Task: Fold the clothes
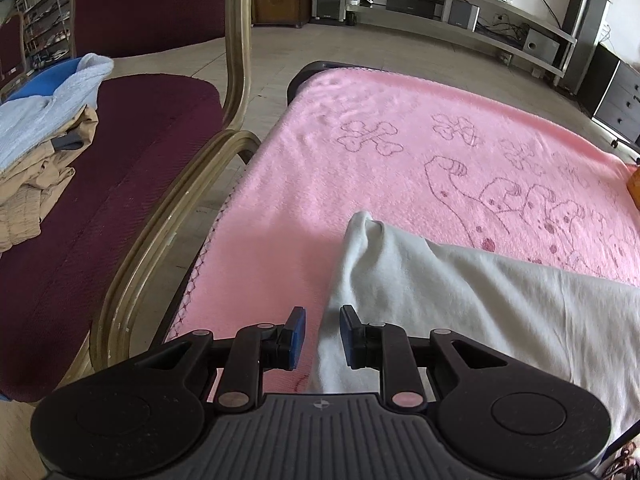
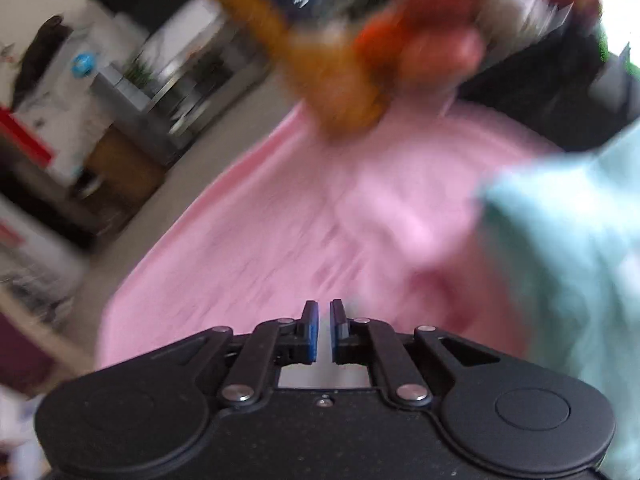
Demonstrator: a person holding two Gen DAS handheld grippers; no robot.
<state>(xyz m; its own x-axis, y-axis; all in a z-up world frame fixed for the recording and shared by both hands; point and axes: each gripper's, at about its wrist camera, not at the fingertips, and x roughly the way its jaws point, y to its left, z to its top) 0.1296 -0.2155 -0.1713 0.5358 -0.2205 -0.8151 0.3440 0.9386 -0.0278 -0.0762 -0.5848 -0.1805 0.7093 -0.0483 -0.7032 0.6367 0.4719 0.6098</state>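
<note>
A pale mint-white garment (image 1: 460, 292) lies on the pink blanket (image 1: 360, 160) that covers the table. My left gripper (image 1: 322, 318) is open just above the garment's left edge, with cloth showing between its blue pads and nothing held. The right wrist view is blurred by motion. My right gripper (image 2: 324, 312) is nearly shut with a thin gap and holds nothing, over the pink blanket (image 2: 280, 240). The garment (image 2: 568, 248) lies to its right.
A maroon chair (image 1: 120, 184) with a gold frame stands left of the table, with a heap of beige and light blue clothes (image 1: 36, 152) on its seat. A media shelf (image 1: 460, 4) stands at the back. The other gripper, orange and black (image 2: 340, 40), is blurred beyond the blanket.
</note>
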